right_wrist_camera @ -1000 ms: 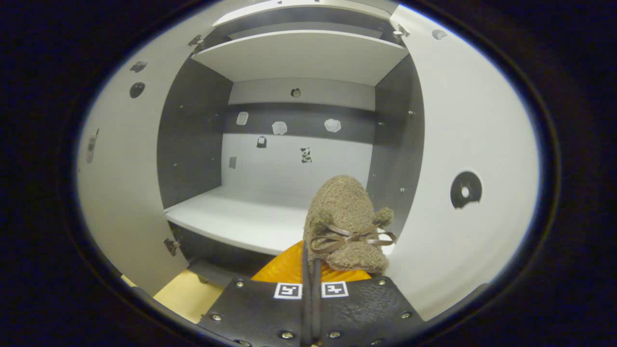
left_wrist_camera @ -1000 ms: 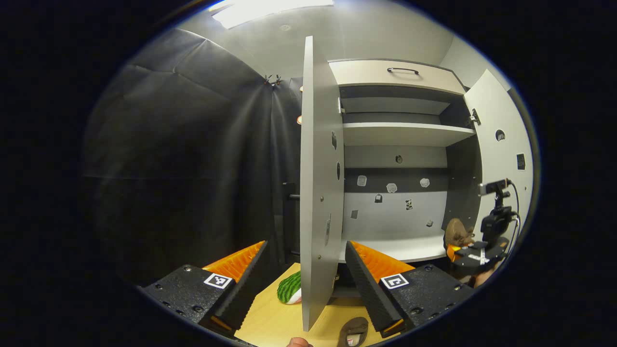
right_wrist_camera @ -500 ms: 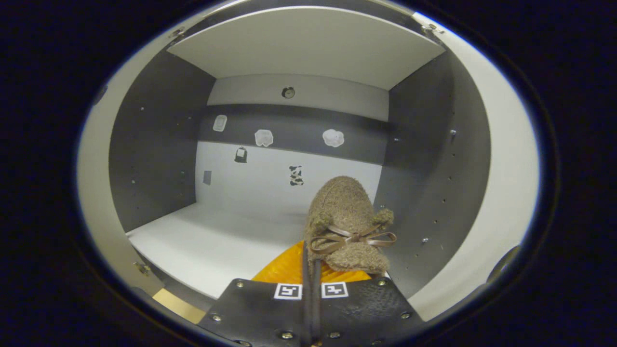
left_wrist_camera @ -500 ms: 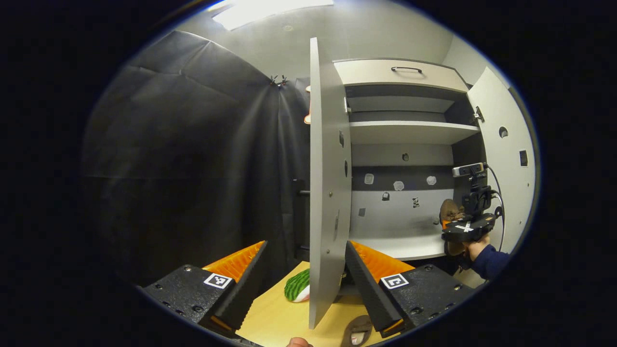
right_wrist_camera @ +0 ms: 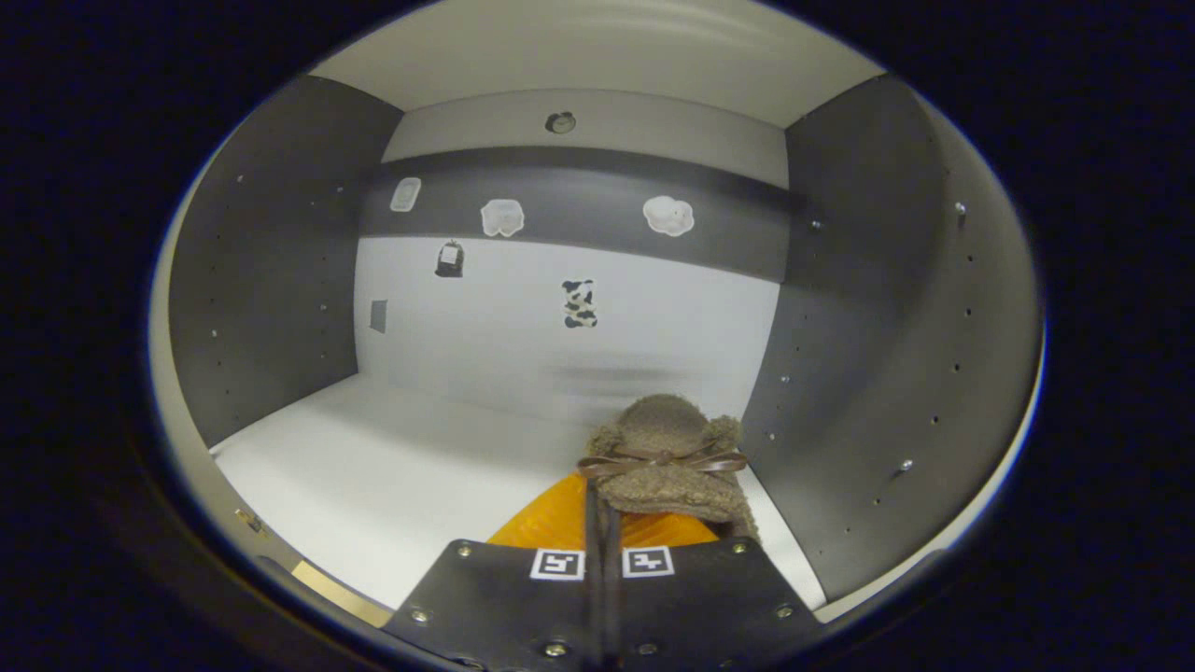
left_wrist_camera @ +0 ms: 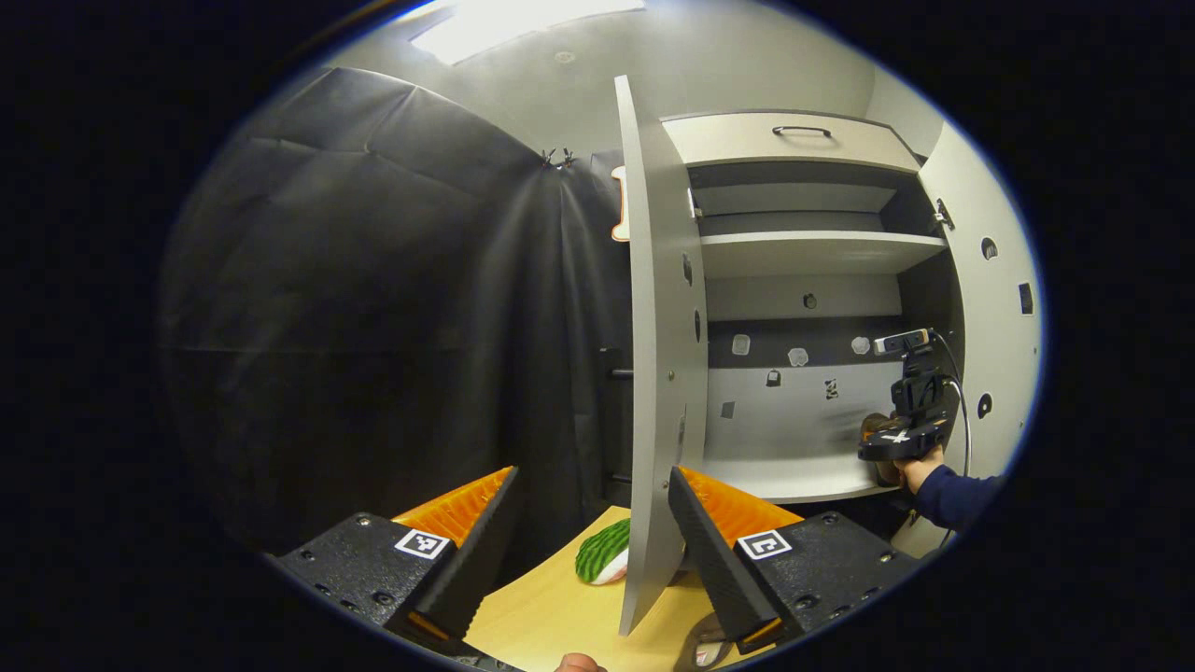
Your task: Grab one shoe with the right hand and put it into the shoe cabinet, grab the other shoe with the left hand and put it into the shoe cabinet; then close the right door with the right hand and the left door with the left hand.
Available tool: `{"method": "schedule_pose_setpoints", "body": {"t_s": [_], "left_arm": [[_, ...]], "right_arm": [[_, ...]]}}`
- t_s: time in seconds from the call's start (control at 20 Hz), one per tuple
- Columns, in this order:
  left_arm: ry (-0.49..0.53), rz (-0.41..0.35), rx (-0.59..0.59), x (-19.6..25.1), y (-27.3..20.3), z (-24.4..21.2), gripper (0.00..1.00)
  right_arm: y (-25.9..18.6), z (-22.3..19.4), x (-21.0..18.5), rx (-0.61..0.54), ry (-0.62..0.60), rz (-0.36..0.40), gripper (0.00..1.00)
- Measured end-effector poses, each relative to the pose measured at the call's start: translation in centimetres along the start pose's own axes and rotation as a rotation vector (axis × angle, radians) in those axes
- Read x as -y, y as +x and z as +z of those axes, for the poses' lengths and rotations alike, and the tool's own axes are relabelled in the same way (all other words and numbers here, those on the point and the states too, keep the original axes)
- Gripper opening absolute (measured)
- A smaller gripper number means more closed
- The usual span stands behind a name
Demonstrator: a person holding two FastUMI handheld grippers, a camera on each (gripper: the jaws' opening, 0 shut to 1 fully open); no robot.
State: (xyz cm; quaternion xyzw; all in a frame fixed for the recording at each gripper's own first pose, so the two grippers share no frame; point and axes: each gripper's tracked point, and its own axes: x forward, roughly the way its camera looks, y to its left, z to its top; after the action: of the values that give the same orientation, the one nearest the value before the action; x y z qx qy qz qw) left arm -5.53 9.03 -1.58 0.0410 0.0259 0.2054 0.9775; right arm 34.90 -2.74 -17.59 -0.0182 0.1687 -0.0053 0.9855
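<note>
One shoe (right_wrist_camera: 665, 457) rides pinched in the closed right gripper (right_wrist_camera: 603, 523), low over the cabinet shelf (right_wrist_camera: 392, 457) near its right wall, so set it flat before letting go, while the left gripper (left_wrist_camera: 588, 523) waits wide open, empty, outside.

Two grippers (left_wrist_camera: 590, 523) (right_wrist_camera: 602, 523); two cabinet doors (left_wrist_camera: 658, 355) (left_wrist_camera: 994, 308); two shoes (right_wrist_camera: 665, 457) (left_wrist_camera: 702, 649); one drawer (left_wrist_camera: 794, 142); one green striped object (left_wrist_camera: 605, 562).

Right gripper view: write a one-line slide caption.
Right tongs carry a fuzzy brown shoe low over the cabinet's white shelf, near the right wall.
</note>
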Motion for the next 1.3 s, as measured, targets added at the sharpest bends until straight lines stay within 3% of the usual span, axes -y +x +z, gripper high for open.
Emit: {"method": "schedule_pose_setpoints", "body": {"t_s": [0.55,0.65,0.8,0.85,0.9,1.3], "left_arm": [[-0.003,-0.067,-0.007,3.0,-0.2,-0.1,0.96],[0.003,-0.077,-0.003,3.3,-0.3,0.1,0.96],[0.006,-0.086,0.004,3.4,-0.6,0.4,0.96],[0.007,-0.090,0.005,3.4,-0.8,0.4,0.96],[0.006,-0.093,0.005,3.3,-1.0,0.4,0.93],[-0.028,-0.141,0.004,3.5,-2.3,0.2,0.96]], "right_arm": [[1.2,-0.9,0.5,-0.075,0.051,-0.003,0.06],[1.2,-1.2,-0.3,-0.094,0.037,0.028,0.13],[0.5,-1.3,-1.3,-0.092,-0.007,0.061,0.62],[0.2,-1.5,-1.7,-0.099,-0.018,0.073,0.69],[-0.2,-1.5,-2.0,-0.101,-0.029,0.082,0.71],[-3.4,-1.4,-1.4,-0.134,-0.007,0.080,0.71]]}}
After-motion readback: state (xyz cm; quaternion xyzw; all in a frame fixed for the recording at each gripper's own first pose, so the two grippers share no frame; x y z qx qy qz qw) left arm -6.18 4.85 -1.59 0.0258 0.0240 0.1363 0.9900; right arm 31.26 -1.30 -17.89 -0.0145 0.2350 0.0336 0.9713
